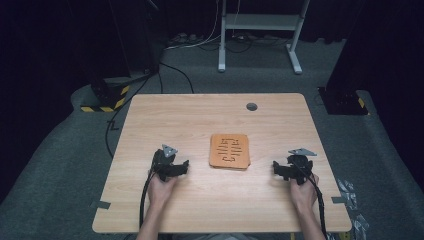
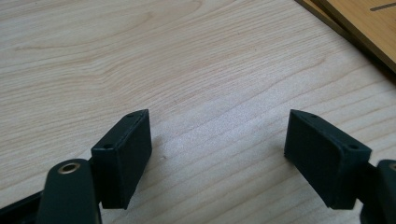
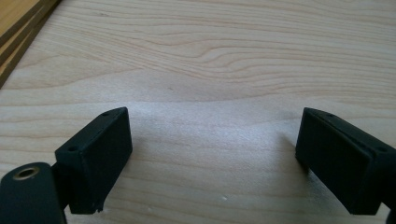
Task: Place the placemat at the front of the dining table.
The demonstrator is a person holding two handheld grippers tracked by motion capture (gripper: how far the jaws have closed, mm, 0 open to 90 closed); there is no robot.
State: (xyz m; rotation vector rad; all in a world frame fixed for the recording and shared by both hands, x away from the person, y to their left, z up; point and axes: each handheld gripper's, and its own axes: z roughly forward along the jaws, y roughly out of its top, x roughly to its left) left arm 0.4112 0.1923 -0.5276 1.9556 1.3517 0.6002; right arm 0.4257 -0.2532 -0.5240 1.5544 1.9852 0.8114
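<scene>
An orange-brown square board (image 1: 229, 151) with cut slots lies flat at the middle of the light wooden table (image 1: 210, 115); it looks like a stack of thin boards. My left gripper (image 1: 186, 165) rests on the table to the board's left, open, with bare wood between its jaws (image 2: 217, 149). The board's edge (image 2: 359, 28) shows at the upper right of the left gripper view. My right gripper (image 1: 274, 166) sits to the board's right, also open and holding nothing (image 3: 212, 154). The board's edge (image 3: 18, 23) shows at the upper left there.
A round grey grommet (image 1: 251, 106) sits near the table's far edge. Beyond the table stand a white metal frame (image 1: 260, 30), floor cables (image 1: 175, 70) and a black stand with yellow-black striped tape (image 1: 107, 97). Grey carpet surrounds the table.
</scene>
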